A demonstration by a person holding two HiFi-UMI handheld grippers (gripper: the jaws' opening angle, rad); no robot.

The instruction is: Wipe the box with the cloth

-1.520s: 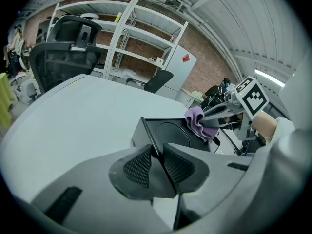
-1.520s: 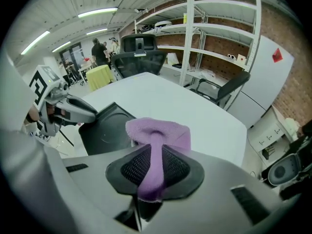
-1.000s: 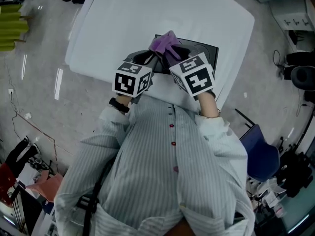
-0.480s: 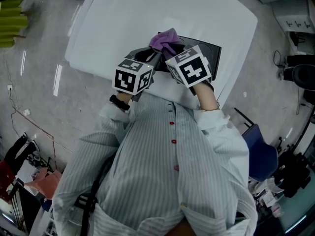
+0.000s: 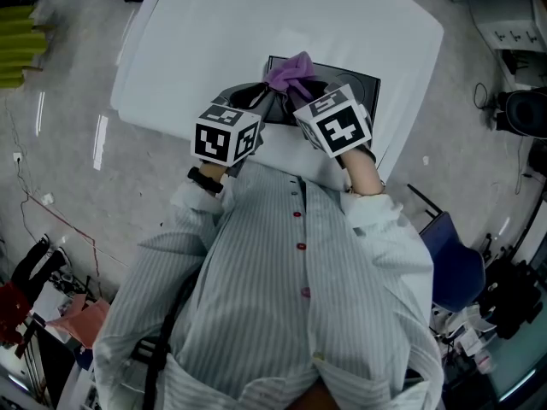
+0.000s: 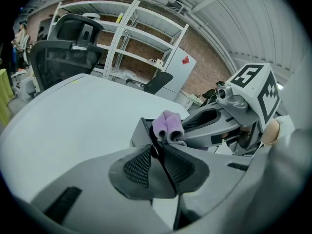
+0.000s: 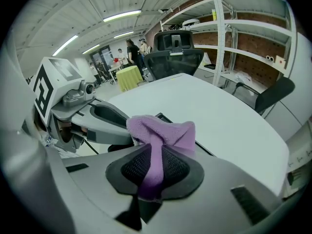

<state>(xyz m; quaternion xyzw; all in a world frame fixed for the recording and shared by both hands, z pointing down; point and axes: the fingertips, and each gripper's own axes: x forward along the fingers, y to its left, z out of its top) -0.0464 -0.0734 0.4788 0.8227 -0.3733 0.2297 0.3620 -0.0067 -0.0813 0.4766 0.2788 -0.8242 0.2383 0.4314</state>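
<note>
A black open box (image 5: 361, 87) sits at the near edge of the white table (image 5: 256, 24). My left gripper (image 5: 256, 102) is shut on the box's thin near wall (image 6: 146, 130); in the left gripper view (image 6: 156, 149) the jaws pinch that dark edge. My right gripper (image 5: 301, 94) is shut on a purple cloth (image 5: 291, 70), which bunches up above the jaws (image 7: 157, 152) and rests against the box rim. The cloth (image 6: 168, 126) shows just beyond the left jaws, beside the right gripper (image 6: 214, 123). Most of the box's inside is hidden by the grippers.
The table's near edge runs just below the grippers, against the person's striped shirt (image 5: 291, 297). A blue chair (image 5: 453, 267) stands to the right on the floor. Black office chairs (image 6: 63, 48) and white shelving (image 6: 141, 38) stand beyond the table's far side.
The right gripper and the cloth shifted a little left and forward over the box, then back again. The left gripper kept its hold on the box wall.
</note>
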